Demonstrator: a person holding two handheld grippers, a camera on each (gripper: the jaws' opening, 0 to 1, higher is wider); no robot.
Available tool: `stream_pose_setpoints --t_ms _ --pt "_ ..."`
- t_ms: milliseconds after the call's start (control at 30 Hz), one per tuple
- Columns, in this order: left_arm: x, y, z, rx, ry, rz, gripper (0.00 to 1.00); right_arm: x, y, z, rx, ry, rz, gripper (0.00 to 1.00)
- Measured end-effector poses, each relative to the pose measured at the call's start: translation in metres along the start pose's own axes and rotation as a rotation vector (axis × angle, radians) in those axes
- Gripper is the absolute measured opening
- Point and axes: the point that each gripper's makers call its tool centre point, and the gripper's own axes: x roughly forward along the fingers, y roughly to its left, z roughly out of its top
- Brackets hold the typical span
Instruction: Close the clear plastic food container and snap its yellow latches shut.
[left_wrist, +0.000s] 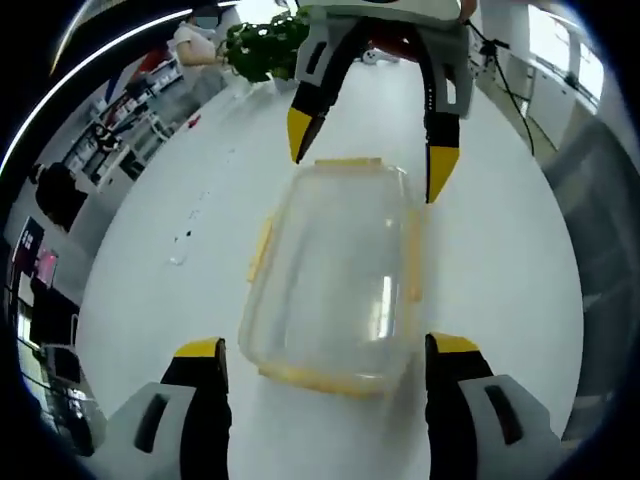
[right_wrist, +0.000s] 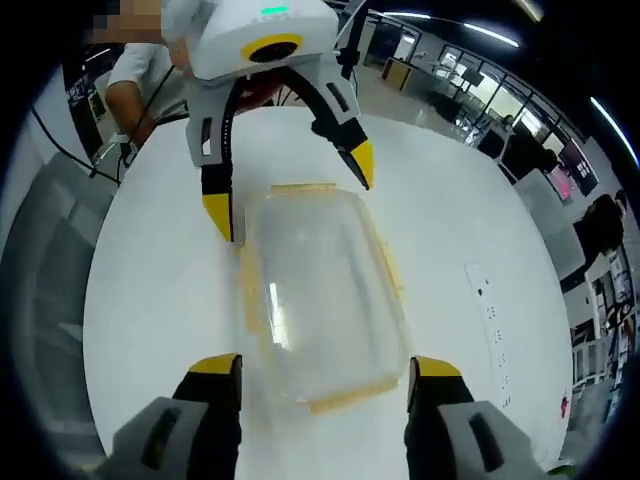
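Clear plastic food container (left_wrist: 335, 275), lid on, lies on a white round surface (left_wrist: 500, 280) with yellow latches (left_wrist: 262, 247) along its rim. Left hand-held gripper (left_wrist: 327, 360) and right hand-held gripper (right_wrist: 325, 375) face each other across it, both wide open, gripping nothing.

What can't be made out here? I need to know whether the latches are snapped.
- Container, left gripper view: motion blur smears its yellow latches; snapped or loose is unreadable.
- Right gripper view: the near-end latch is blurred too.
- Whether the lid is fully seated: clear plastic, no visible seam.
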Motion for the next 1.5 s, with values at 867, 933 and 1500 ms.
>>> stream_pose_setpoints --t_ms 867,933,1500 --pt "-0.033 -0.016 -0.003 -0.106 -0.089 0.1 0.8 -0.02 0.022 -0.003 0.139 -0.085 -0.106 0.64" --pt "-0.034 -0.016 -0.002 -0.102 -0.095 0.111 0.79 -0.021 0.023 -0.004 0.158 -0.095 -0.115 0.64" --pt "-0.044 -0.041 0.0 -0.156 -0.148 0.163 0.78 -0.036 0.041 -0.004 0.232 -0.173 -0.18 0.62"
